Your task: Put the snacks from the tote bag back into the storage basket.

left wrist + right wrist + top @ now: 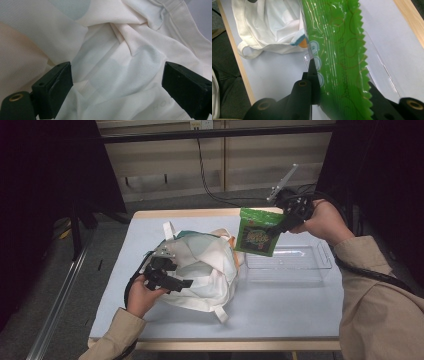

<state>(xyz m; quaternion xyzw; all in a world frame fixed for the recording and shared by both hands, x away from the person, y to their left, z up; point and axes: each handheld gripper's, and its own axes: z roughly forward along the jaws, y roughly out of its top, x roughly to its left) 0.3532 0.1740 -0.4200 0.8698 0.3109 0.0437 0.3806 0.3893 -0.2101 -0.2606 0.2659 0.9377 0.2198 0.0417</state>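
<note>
Above clear tray [320,265] — green packet [256,236].

A lab (dark curtains [45,175], cable [202,170]) with one table [280,305].

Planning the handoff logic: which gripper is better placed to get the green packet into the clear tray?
Right. The right gripper is shut on the green packet, held just above the clear tray. The left gripper is open at the white bag, away from the tray.
</note>
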